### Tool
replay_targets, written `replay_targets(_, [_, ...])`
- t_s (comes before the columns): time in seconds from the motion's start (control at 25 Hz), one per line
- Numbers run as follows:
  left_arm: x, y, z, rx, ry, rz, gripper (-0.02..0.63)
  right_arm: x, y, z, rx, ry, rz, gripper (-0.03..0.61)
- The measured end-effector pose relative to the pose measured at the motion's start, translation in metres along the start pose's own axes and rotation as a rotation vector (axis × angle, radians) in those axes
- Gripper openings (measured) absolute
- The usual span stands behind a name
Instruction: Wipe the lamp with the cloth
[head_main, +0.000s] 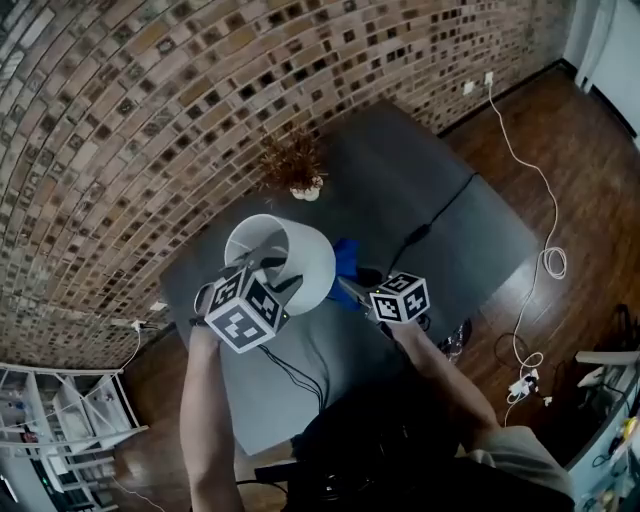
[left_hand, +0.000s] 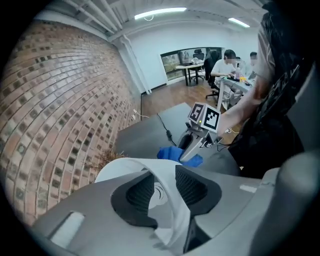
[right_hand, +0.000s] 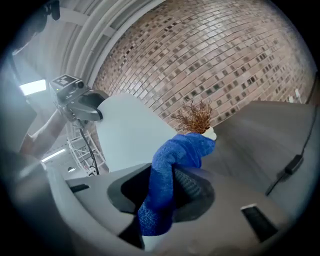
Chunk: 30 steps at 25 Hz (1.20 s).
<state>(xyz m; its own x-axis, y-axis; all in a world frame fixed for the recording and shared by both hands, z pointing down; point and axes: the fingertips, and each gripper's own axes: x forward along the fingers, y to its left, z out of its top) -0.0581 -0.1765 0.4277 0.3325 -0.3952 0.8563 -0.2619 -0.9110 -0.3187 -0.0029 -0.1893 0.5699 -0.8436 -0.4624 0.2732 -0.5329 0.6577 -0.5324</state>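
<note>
A white lamp shade (head_main: 290, 258) stands on the dark grey table (head_main: 480, 235). My left gripper (head_main: 268, 268) is shut on the shade's upper rim; in the left gripper view the white rim (left_hand: 165, 200) runs between the two ribbed pads. My right gripper (head_main: 350, 290) is shut on a blue cloth (right_hand: 167, 175), which bunches out past the jaws beside the white shade (right_hand: 127, 132). The cloth (head_main: 347, 262) lies against the shade's right side in the head view. From the left gripper view the blue cloth (left_hand: 170, 152) and right gripper (left_hand: 192, 147) show beyond the shade.
A small white pot of dried brown plant (head_main: 297, 168) stands at the table's far edge by the brick wall. A black cable (head_main: 430, 222) crosses the table. A white cord (head_main: 545, 255) lies on the wooden floor at right. People sit at desks (left_hand: 232, 67) in the background.
</note>
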Motion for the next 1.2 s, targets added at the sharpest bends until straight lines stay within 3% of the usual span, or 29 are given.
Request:
replay_targets(0.12, [0.000, -0.004, 0.001, 0.015, -0.001, -0.013, 0.138, -0.002, -0.004, 0.001, -0.017, 0.006, -0.004, 0.123])
replay_targets(0.28, [0.002, -0.001, 0.001, 0.120, 0.104, 0.026, 0.158, -0.005, -0.010, 0.001, -0.041, 0.004, -0.013, 0.123])
replay_targets(0.4, [0.003, 0.006, 0.002, 0.132, 0.134, 0.067, 0.170, -0.006, -0.014, 0.003, -0.038, -0.004, -0.024, 0.123])
replay_targets(0.52, [-0.001, 0.011, 0.004, 0.045, 0.066, 0.051, 0.190, -0.006, -0.017, 0.007, -0.037, -0.010, -0.028, 0.123])
replay_targets(0.64, [-0.010, 0.012, 0.015, -0.069, -0.049, 0.002, 0.267, -0.009, -0.020, 0.009, -0.043, -0.009, -0.037, 0.123])
replay_targets(0.84, [-0.029, 0.013, 0.007, -0.085, -0.065, 0.079, 0.264, -0.017, -0.025, 0.016, -0.048, -0.033, -0.057, 0.123])
replay_targets(0.96, [-0.031, 0.002, -0.006, -0.127, -0.082, 0.110, 0.219, -0.033, -0.036, 0.024, -0.063, -0.061, -0.116, 0.123])
replay_targets(1.08, [-0.037, -0.008, -0.010, -0.191, -0.159, 0.125, 0.193, -0.061, -0.041, 0.048, -0.059, -0.132, -0.161, 0.123])
replay_targets(1.2, [-0.041, -0.002, -0.013, -0.196, -0.228, 0.218, 0.192, -0.086, -0.023, 0.090, -0.051, -0.244, -0.126, 0.121])
